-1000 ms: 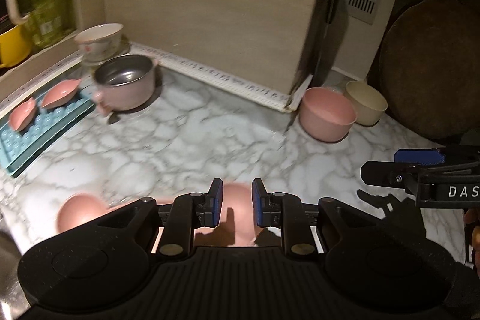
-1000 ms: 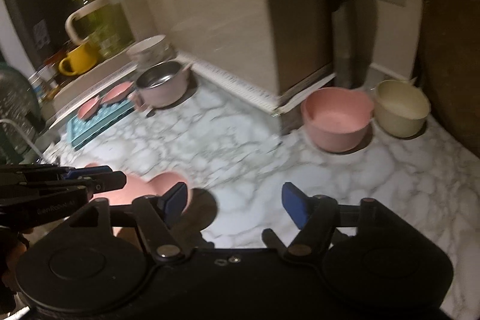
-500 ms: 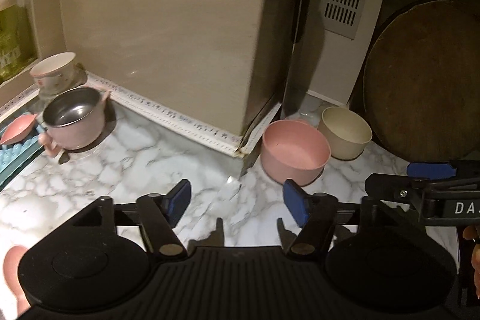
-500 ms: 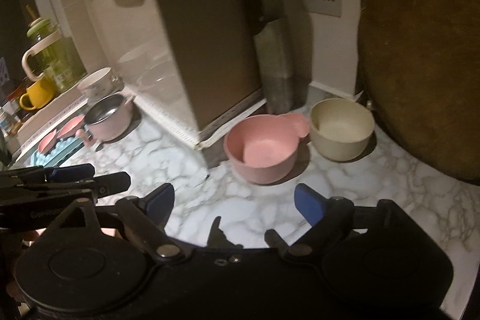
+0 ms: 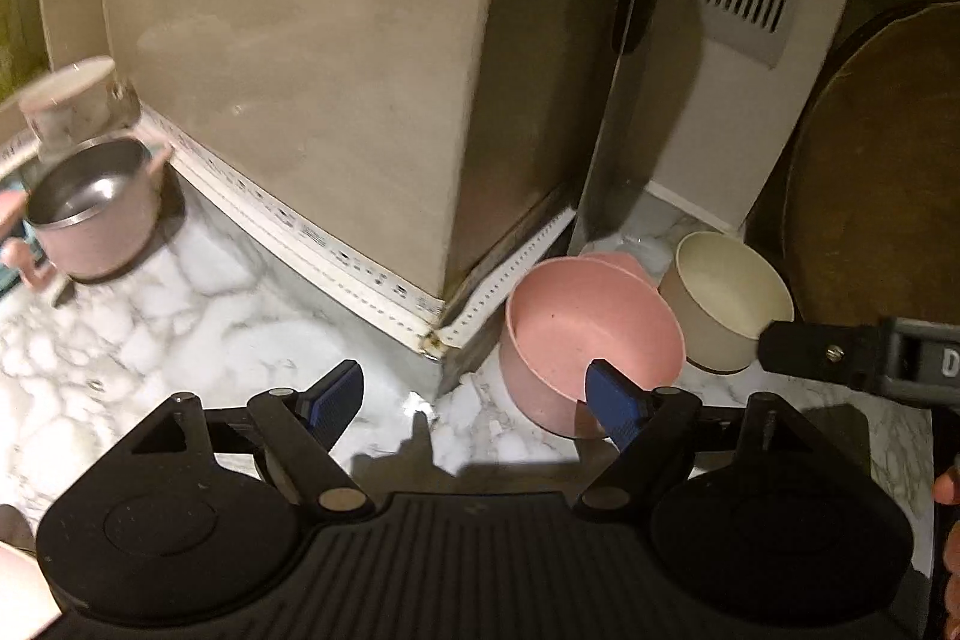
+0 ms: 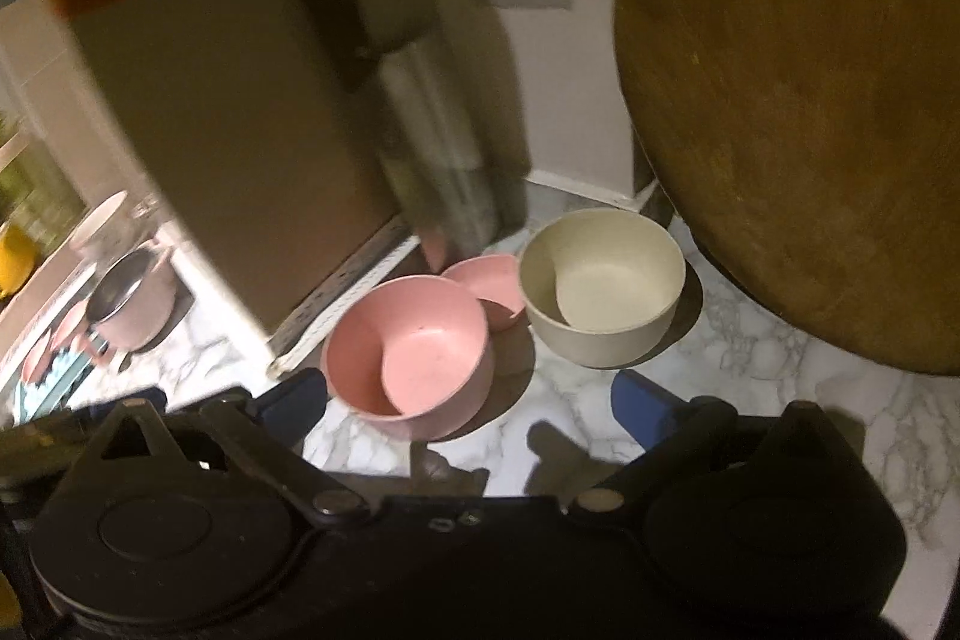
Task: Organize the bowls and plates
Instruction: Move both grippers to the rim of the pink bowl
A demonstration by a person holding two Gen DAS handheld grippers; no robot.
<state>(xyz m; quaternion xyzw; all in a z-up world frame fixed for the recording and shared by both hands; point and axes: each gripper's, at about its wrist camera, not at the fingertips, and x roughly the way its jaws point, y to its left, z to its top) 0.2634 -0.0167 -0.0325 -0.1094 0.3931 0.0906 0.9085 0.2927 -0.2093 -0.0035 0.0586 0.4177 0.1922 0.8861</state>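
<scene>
1. now both tongs approach the bowl cluster in the corner. left gripper (image 5: 474,400) jaws opening, nothing between them; right gripper (image 6: 474,394) jaws opening wide, nothing gripped, large pink bowl (image 6: 408,346) near its left finger.
2. bowl layout, right wrist view: large pink bowl at centre, small pink bowl (image 6: 489,283) touching it at 1 o'clock, cream bowl (image 6: 600,280) at 2 o'clock.
3. judgement: straddle one rim wall only, close slowly; the smooth wall may slip, and neighbours touch.
4. surface: marble countertop (image 6: 750,370), glossy, dim light. round wooden board (image 6: 798,100) leans at 2 o'clock; metal-lined pot (image 5: 90,214) at 9 o'clock in the left wrist view.
</scene>
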